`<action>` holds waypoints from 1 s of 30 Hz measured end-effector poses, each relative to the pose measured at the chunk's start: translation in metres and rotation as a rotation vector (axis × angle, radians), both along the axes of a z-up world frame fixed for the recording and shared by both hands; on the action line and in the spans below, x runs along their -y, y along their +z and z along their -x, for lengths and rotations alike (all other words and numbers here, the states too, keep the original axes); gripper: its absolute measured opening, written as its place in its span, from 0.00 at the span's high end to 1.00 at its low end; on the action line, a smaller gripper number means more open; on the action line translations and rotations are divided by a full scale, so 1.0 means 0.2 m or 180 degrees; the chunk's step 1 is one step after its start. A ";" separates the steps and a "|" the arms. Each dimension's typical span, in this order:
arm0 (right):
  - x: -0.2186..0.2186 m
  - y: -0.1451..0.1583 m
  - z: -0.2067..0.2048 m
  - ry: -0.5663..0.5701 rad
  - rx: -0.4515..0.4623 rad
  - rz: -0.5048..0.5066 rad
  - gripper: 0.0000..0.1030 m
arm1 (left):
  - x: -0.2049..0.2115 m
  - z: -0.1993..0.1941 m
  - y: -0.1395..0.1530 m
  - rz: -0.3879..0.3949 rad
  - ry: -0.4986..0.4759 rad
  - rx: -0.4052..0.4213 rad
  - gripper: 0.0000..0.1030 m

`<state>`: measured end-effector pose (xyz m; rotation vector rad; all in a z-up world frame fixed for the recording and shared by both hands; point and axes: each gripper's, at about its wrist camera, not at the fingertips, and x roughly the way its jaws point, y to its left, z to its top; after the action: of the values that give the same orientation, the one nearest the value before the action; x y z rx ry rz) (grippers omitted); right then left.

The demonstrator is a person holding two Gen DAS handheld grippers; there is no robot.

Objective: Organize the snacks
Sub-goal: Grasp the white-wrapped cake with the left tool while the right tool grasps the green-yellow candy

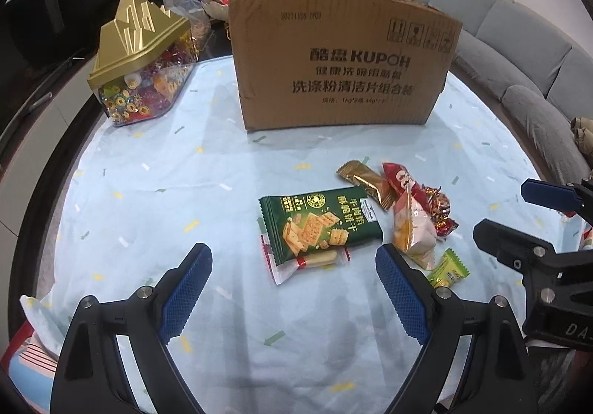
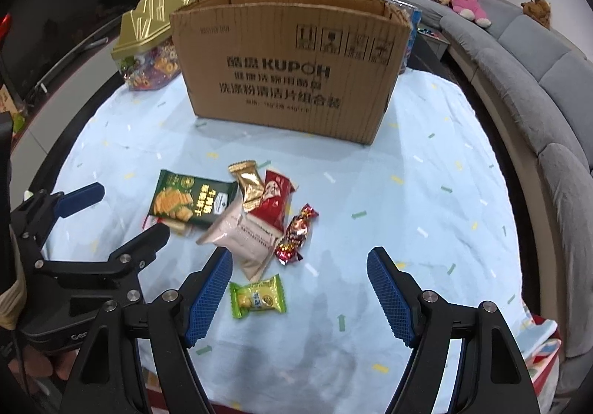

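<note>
We judge the task hardly begun; the snacks lie in one heap near the middle of the table, the green cracker packet beside the gold wrapper, the red packet and the small green candy; none is lifted. Our left gripper and right gripper both stand wide open, holding nothing. Only the right view looks into the cardboard box at the far edge; it seems empty, though we see little of its floor.
</note>
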<state>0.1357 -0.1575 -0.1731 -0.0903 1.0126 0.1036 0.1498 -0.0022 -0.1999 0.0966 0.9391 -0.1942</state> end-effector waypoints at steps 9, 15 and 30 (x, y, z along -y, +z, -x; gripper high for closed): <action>-0.02 -0.10 0.01 0.0067 -0.0195 -0.0045 0.26 | 0.02 -0.02 -0.08 -0.0042 0.0000 -0.0047 0.12; -0.03 -0.17 0.01 0.0102 -0.0350 -0.0105 0.26 | 0.03 -0.04 -0.10 -0.0051 -0.0021 -0.0071 0.12; -0.03 -0.26 -0.02 0.0062 -0.0488 -0.0148 0.26 | 0.05 -0.10 -0.20 -0.0109 0.0036 -0.0202 0.20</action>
<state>0.1394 -0.1518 -0.2249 -0.0502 1.1620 0.1535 0.1690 -0.0113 -0.2394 0.1173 1.0063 -0.1716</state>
